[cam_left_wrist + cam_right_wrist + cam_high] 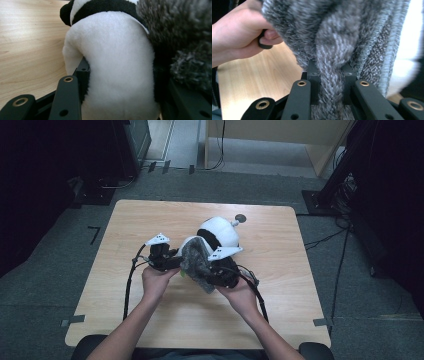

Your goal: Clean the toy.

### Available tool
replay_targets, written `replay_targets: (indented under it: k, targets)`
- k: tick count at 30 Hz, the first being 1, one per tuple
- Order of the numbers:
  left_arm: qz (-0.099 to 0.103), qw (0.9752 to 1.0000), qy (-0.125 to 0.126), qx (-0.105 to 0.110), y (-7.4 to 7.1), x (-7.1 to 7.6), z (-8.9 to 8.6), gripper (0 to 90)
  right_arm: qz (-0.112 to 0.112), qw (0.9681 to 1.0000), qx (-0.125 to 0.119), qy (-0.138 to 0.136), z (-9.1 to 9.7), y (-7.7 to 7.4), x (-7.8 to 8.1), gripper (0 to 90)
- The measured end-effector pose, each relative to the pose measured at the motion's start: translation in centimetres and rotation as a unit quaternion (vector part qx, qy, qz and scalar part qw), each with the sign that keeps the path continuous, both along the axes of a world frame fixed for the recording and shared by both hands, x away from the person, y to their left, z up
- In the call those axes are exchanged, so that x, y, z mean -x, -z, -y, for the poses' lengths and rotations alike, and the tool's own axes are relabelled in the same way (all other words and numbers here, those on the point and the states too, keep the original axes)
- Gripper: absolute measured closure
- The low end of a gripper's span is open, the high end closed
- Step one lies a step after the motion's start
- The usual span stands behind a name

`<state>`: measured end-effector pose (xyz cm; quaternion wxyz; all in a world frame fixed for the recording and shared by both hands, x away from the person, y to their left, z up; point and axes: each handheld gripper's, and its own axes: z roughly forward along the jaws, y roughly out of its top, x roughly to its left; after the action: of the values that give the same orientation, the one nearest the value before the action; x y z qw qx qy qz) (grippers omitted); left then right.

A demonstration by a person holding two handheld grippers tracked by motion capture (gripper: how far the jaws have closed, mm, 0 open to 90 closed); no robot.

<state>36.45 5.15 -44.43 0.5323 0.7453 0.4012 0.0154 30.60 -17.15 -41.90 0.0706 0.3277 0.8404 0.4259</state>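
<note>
Two hands press grippers onto a plush toy and a grey knit cloth at the middle of the table

High view: left gripper and right gripper meet near the centre of the table, with the black-and-white plush toy just behind them and the grey knit cloth between them. Left gripper view: its jaws are clamped on the white body of the plush toy, the cloth touching at the right. Right gripper view: its jaws pinch a fold of the cloth; the left hand is beside it
</note>
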Motion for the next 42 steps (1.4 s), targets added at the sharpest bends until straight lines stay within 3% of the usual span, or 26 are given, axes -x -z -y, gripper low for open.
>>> replay_targets:
  k: [10,15,21,26,30,34,42]
  targets:
    - [-0.015,0.9996,-0.014,0.019,0.1,0.1,-0.2,50.3,0.005,0.9993,0.026,-0.028,-2.0,1.4,0.7,76.9]
    - [-0.021,0.999,-0.02,0.034,0.2,0.0,-0.4,50.3,-0.004,0.9988,0.033,-0.036,-2.3,2.1,0.7,77.0]
    - [-0.025,0.9979,-0.021,0.055,-0.2,0.1,-0.6,50.2,-0.003,0.9966,0.068,-0.047,-3.5,3.2,0.9,77.3]
    - [-0.03,0.9966,-0.028,0.072,-0.4,-0.1,-1.1,50.2,0.002,0.9962,0.08,-0.034,-3.2,3.9,0.3,77.7]
    - [-0.026,0.9963,-0.029,0.077,-0.6,0.0,-1.3,50.1,-0.007,0.9953,0.094,-0.019,-2.7,4.6,-0.3,77.8]
    - [-0.03,0.9961,-0.029,0.078,-0.5,-0.1,-1.5,50.0,-0.024,0.9964,0.082,-0.003,-1.7,4.9,-1.1,78.0]
    - [-0.027,0.9958,-0.036,0.08,-0.5,-0.3,-2.4,49.9,-0.027,0.9956,0.082,0.037,1.1,4.2,-2.2,78.0]
